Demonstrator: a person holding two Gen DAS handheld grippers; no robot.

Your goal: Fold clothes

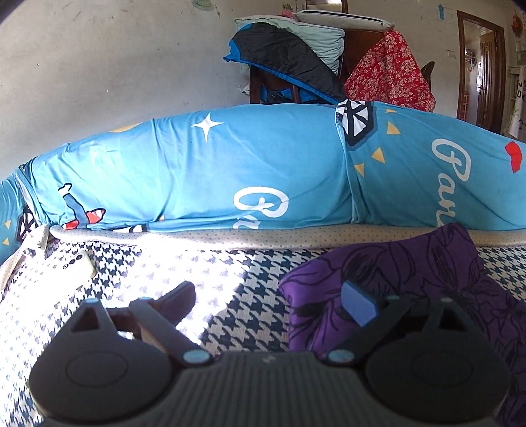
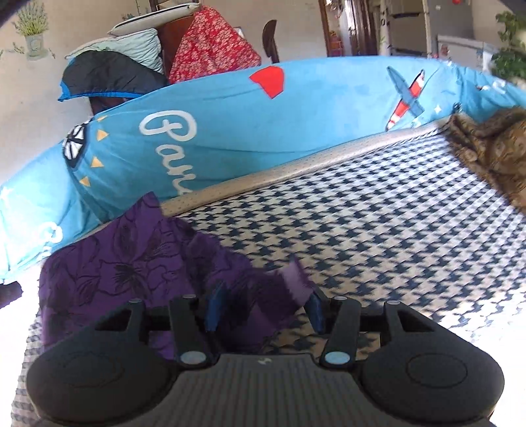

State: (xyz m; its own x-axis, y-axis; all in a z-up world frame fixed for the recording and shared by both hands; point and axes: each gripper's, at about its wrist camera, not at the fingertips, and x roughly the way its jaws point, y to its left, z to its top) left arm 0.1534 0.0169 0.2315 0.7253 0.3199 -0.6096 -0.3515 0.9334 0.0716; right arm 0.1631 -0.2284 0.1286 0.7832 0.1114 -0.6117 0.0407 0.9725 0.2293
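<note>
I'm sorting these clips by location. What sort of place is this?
Most likely a lived-in bedroom at home. A houndstooth-covered bed has a rolled blue quilt along its far edge, pillows and clothes are piled on furniture behind, and a wooden door opens onto another room.

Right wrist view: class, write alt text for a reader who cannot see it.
An open claw straddles a corner of purple floral cloth on a houndstooth mat. A long blue printed cushion runs behind it, and a brown patterned fabric lies at far right.
</note>
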